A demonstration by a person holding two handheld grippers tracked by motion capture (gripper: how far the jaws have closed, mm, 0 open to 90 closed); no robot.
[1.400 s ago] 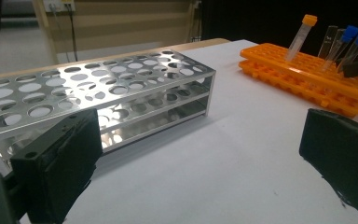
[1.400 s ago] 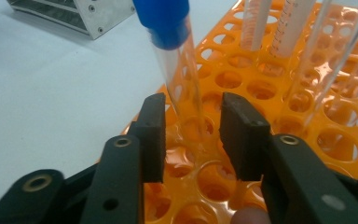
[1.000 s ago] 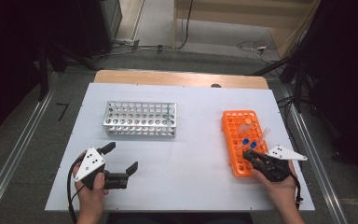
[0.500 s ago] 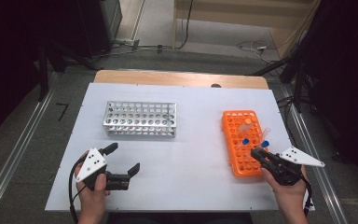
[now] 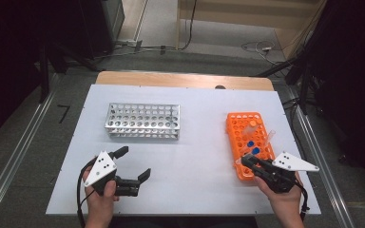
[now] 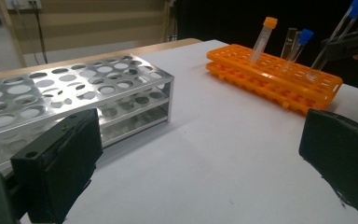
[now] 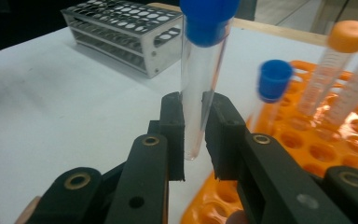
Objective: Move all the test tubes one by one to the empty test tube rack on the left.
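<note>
Right gripper view shows the right gripper [image 7: 196, 133] with its jaws clamped on a clear tube [image 7: 199, 88] with a blue cap, gripped low on its body; the cap is cut off by the top edge, and the tube's tip hangs just below the pads, above the near edge of the orange rack [image 7: 307, 154]. Behind it another blue-capped tube [image 7: 270, 91] and an orange-capped one [image 7: 340, 70] stand in the rack, both blurred, and a third tube is cut off at the right edge. In the high view the right gripper [image 5: 245, 160] sits over the rack's [image 5: 237, 128] near end, by the table's [image 5: 195, 156] right edge; the held tube is hard to make out there under the jaws. The left gripper [image 5: 133, 164] is near the table's front left corner, its jaws wide apart with nothing between them. In the left gripper view the metal rack [image 6: 74, 98] is partly hidden behind one jaw, and the held tube [image 6: 335, 39] slants above the orange rack [image 6: 270, 74].
</note>
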